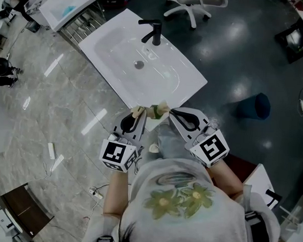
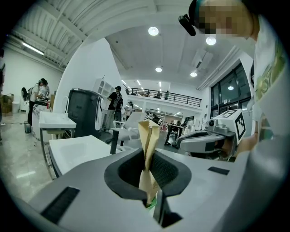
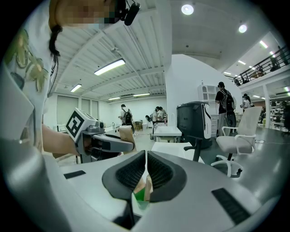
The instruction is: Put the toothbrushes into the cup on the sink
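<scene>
- One white sink (image 1: 119, 65) with a black tap (image 1: 153, 31) lay ahead of the person.
- Left gripper (image 1: 137, 113) was clamped on one end of a brown paper packet (image 1: 156, 111).
- Right gripper (image 1: 172, 113) was pinched almost fully closed on the other end.
- Packet hung between them, over the sink's near edge.

Left gripper (image 1: 138, 113), right gripper (image 1: 171, 112) both pinch tan packet (image 1: 156, 111) over white sink (image 1: 114, 59) front edge; black faucet (image 1: 153, 31) behind
</scene>
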Demonstrator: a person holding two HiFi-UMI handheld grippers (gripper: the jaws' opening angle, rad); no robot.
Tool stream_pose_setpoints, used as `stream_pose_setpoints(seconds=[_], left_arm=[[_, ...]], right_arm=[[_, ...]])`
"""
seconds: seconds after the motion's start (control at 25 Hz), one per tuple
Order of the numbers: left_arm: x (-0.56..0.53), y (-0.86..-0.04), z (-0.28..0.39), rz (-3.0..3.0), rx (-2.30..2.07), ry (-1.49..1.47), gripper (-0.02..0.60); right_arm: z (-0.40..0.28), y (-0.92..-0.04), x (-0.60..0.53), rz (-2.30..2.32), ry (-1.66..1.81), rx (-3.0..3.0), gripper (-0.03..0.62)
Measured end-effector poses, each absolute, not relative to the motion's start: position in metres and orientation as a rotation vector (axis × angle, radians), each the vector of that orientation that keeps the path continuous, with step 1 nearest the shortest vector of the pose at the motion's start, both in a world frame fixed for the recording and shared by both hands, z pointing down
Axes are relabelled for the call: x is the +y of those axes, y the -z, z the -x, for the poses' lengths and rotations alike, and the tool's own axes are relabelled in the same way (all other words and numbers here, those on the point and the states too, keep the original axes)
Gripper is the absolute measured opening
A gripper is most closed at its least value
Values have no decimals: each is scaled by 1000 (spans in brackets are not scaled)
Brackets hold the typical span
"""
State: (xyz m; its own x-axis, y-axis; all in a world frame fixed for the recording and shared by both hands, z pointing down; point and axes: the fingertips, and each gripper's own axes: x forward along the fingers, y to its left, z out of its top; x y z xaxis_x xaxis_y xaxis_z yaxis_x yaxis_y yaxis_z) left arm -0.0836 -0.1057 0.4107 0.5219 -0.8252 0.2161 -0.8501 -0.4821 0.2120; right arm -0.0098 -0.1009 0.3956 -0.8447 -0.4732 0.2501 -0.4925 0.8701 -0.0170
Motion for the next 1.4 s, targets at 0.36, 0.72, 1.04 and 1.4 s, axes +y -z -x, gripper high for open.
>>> stream_pose_setpoints(seconds=[0.36, 0.72, 1.04, 1.4], left_arm=[[-112, -421, 77, -2483, -1377, -147, 46], [-114, -436, 76, -2470, -1365, -174, 46], [-115, -449, 73, -2466, -1343, -212, 46], [-120, -465, 67, -2468, -1333, -259, 46]], right_arm=[[6, -398, -106, -760, -126, -2795, 48], [4, -406, -109, -776, -145, -2778, 48], [6, -408, -112, -781, -161, -2777, 48], [2, -413, -118, -791, -173, -2770, 48]])
